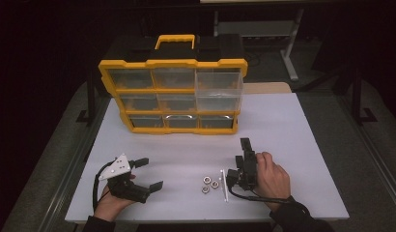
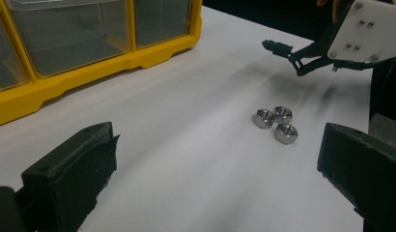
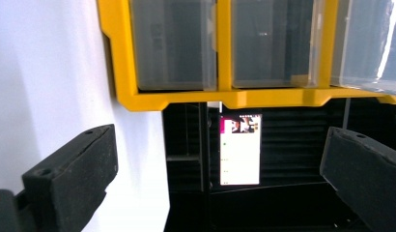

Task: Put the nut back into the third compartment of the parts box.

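Lower centre of tabletop (image 1: pixel 292 125): three nuts (image 1: pixel 210 184) loose | left tool (image 1: pixel 147 173) wide open, empty, facing them to grab | right tool (image 1: pixel 245 153) open, empty

High view looks down the table (image 1: pixel 283 125), both gripper views low, close, sharing the yellow organizer (image 1: pixel 173 95).

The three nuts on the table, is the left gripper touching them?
Apart. The left gripper view shows the nuts lying on bare table between and beyond the open left gripper, clear of both jaws.
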Available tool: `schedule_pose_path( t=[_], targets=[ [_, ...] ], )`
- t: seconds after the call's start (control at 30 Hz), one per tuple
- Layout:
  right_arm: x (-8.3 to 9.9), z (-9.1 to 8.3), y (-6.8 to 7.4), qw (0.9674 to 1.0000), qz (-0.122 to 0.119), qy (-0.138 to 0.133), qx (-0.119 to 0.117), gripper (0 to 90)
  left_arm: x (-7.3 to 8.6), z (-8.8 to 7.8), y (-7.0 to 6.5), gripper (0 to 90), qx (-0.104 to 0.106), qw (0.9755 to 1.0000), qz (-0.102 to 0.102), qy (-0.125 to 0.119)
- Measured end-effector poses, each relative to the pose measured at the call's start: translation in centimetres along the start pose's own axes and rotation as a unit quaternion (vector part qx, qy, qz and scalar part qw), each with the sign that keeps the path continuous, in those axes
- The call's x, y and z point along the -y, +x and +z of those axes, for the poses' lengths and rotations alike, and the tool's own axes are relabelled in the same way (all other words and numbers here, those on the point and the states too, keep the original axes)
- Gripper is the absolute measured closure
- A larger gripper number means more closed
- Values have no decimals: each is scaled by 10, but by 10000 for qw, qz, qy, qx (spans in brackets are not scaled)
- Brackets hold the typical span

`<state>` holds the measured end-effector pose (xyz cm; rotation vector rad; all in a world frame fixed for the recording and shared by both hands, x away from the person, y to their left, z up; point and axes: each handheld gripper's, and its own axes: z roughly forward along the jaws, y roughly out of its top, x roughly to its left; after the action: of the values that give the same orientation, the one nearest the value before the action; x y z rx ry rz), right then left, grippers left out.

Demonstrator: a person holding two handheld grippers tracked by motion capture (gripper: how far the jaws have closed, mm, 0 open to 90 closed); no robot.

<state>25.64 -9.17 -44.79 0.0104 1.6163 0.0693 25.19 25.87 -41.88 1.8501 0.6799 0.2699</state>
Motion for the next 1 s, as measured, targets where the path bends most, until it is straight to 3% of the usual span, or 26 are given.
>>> schedule_pose_path(
  t=[0.2, 0.5, 0.6, 0.63, 0.7, 0.93, 1.0],
  targets=[
    [2, 2, 5, 9999, 124, 47, -80, 0, 1, 1, -1, 0, 4, 10000, -56, 1],
    [5, 4, 5, 9976, 637, 107, -266, 0, 1, 0, 0, 0, -16, 10000, -48, 11],
    [6, 4, 5, 9939, 1045, 92, -337, 0, 0, 1, -1, 0, -14, 10000, -97, -16],
    [8, 4, 3, 9937, 1037, 134, -413, 0, 0, 1, -1, 0, -9, 10000, -91, 5],
    [9, 4, 3, 9900, 1333, 140, -449, 0, 1, 1, -1, 0, -9, 10000, -95, 8],
    [16, 4, -3, 9827, 1733, 174, -625, 0, 1, 0, 0, 0, -19, 10000, -83, -8],
    [18, 4, -4, 9782, 1939, 193, -717, 0, 0, 0, -1, 0, -20, 10000, -69, -1]
  ],
)
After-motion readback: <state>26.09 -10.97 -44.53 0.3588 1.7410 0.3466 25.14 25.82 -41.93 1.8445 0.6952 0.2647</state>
